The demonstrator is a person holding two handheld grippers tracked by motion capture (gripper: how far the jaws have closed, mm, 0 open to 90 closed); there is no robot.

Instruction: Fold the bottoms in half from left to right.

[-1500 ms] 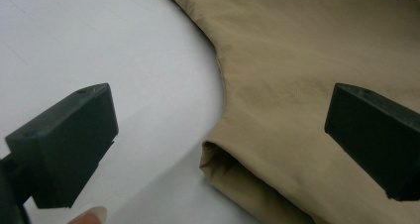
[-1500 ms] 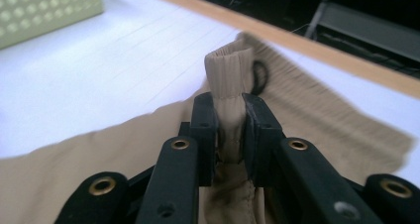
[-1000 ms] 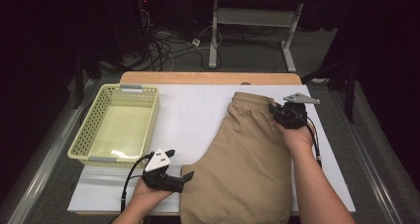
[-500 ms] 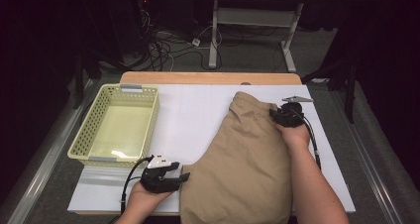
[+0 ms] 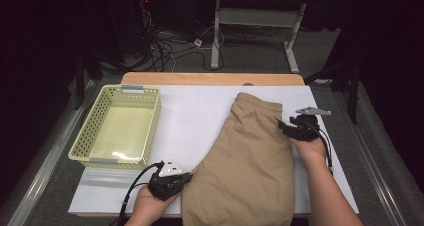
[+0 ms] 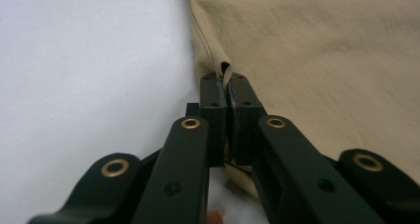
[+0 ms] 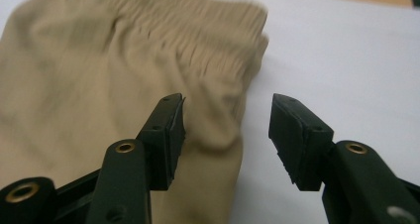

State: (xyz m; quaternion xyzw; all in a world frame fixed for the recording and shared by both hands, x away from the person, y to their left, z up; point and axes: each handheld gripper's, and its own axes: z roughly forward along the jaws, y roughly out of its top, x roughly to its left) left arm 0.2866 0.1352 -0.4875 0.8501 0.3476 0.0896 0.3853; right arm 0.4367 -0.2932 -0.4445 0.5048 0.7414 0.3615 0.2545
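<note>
Right now the left gripper [image 6: 227, 97] has just clamped down: its jaws have closed on the side hem of the tan shorts [image 5: 247, 158], with a small fold of fabric pinched between the pads. In the high view that left gripper [image 5: 186, 177] sits at about seven o'clock on the table, at the shorts' left edge near the leg end.

The right gripper [image 7: 227, 130] is the opposite story. Its jaws have just been opening and stand roughly half apart, the elastic waistband lying loose between and beyond them; neither pad presses on the cloth. From above, the right gripper [image 5: 286, 127] is at about three o'clock, just beside the waistband's right corner.

The shorts lie folded lengthwise on the white table cover [image 5: 200, 116], running from the middle toward six o'clock. A pale yellow plastic basket [image 5: 85, 141] stands at nine o'clock, well apart from them.

I'd judge this as mid-fold: one hand has taken a fresh hold while the other has let go. The next move likely calls for the right gripper to re-grip the waistband so both hands can lift together without the cloth sagging.
</note>
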